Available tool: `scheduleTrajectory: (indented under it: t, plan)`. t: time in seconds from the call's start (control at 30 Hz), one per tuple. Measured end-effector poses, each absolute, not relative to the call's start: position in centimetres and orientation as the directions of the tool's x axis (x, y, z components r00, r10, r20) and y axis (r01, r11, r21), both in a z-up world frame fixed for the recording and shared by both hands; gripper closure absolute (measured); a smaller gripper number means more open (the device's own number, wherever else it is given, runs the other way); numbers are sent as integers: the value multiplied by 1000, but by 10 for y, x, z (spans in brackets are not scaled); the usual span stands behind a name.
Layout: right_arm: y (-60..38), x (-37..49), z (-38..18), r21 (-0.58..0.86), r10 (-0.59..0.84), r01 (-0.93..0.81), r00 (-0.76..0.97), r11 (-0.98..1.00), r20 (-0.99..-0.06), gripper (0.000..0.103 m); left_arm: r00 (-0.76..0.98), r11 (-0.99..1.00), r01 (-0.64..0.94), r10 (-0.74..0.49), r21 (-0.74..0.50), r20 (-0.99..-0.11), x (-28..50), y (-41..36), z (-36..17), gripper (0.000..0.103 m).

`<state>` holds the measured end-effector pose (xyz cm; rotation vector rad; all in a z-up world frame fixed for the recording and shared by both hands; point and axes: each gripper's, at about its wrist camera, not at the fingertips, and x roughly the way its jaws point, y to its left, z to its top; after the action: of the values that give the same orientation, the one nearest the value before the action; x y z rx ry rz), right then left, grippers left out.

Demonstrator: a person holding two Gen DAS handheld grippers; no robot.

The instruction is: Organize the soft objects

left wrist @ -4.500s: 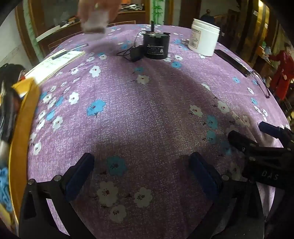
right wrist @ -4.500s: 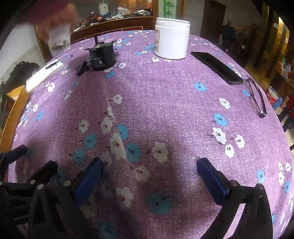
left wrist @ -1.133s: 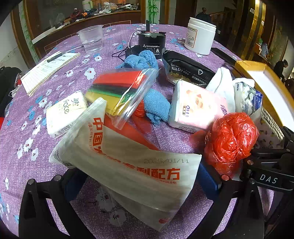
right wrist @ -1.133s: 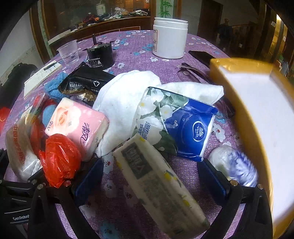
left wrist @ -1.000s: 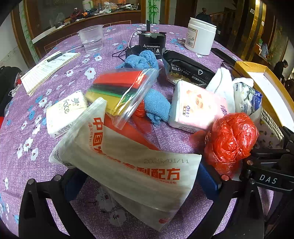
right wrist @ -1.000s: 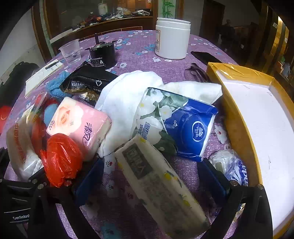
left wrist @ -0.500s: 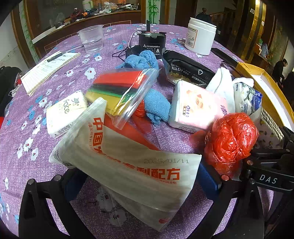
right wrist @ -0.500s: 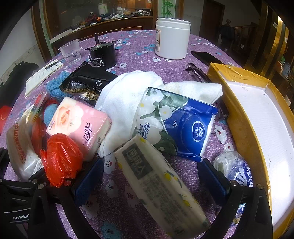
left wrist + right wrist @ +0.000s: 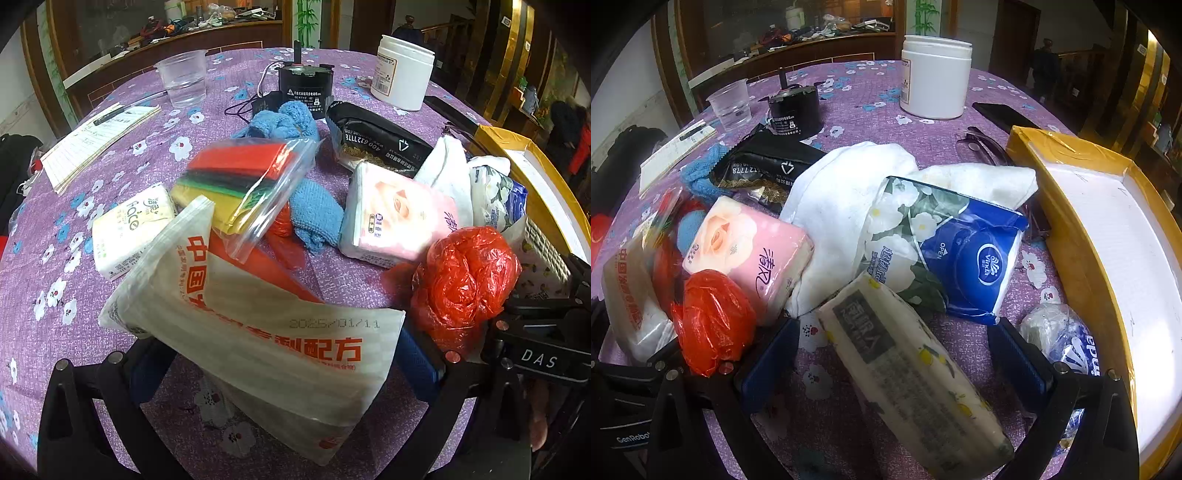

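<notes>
Both the left gripper (image 9: 282, 363) and the right gripper (image 9: 892, 360) gape wide, gripping nothing. A white printed bag (image 9: 266, 332) spans the left fingers, hiding their tips. A long tissue pack (image 9: 908, 373) lies between the right fingers, leaving the yellow tray (image 9: 1071, 229) crowded beyond the right finger.

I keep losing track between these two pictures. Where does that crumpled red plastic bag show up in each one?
Left wrist view: the red plastic bag sits low on the right, beside the right finger.
Right wrist view: the same bag sits low on the left, beside the left finger.
Shared landmark: the pink tissue pack lies just behind the bag in both.
</notes>
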<state>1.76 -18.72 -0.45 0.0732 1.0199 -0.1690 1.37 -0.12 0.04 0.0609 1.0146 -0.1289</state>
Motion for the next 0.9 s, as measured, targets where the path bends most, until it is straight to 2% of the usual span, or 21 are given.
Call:
scheduleTrajectory:
  t: [0.1, 0.13, 0.2, 0.37, 0.4, 0.43, 0.47, 0.5, 0.67, 0.77, 0.9]
  plan:
    - [-188, 19, -3, -12, -83, 148, 487, 989, -870, 1, 521, 991, 136, -78, -8, -850, 14, -2, 0, 0]
    - [-188, 17, 1, -7, -70, 132, 476, 991, -876, 5, 521, 991, 136, -77, -7, -850, 13, -2, 1, 0]
    - [-182, 8, 13, 9, -26, 66, 504, 998, -863, 20, 521, 991, 136, -78, -7, -850, 13, -2, 0, 0]
    - [-186, -30, 43, 34, 25, 4, 589, 999, -807, 23, 521, 991, 136, -77, -7, -850, 13, -2, 0, 0]
    - [-190, -35, 48, 43, 39, -8, 600, 999, -799, 36, 521, 991, 136, -78, -7, -850, 13, -2, 0, 0]
    - [-194, -41, 53, 50, 53, -22, 611, 998, -790, 45, 521, 991, 136, -78, -7, -850, 13, -2, 0, 0]
    - [-199, -47, 58, 55, 63, -31, 615, 998, -786, 59, 521, 991, 136, -78, -7, -850, 13, -2, 0, 0]
    - [-206, -53, 63, 56, 62, -30, 617, 998, -784, 66, 521, 991, 136, -77, -7, -850, 13, -2, 0, 0]
    - [-231, -80, 76, 93, 87, -24, 649, 995, -756, 61, 521, 991, 137, -78, -7, -850, 13, -2, 0, 0]
    - [-223, -86, 70, 86, 125, -92, 632, 992, -765, 60, 521, 991, 136, -78, -7, -850, 13, -2, 0, 0]
    - [-205, -73, 51, 33, 110, -139, 597, 990, -794, 50, 493, 985, 171, -92, -8, -865, 14, 0, 1, 0]
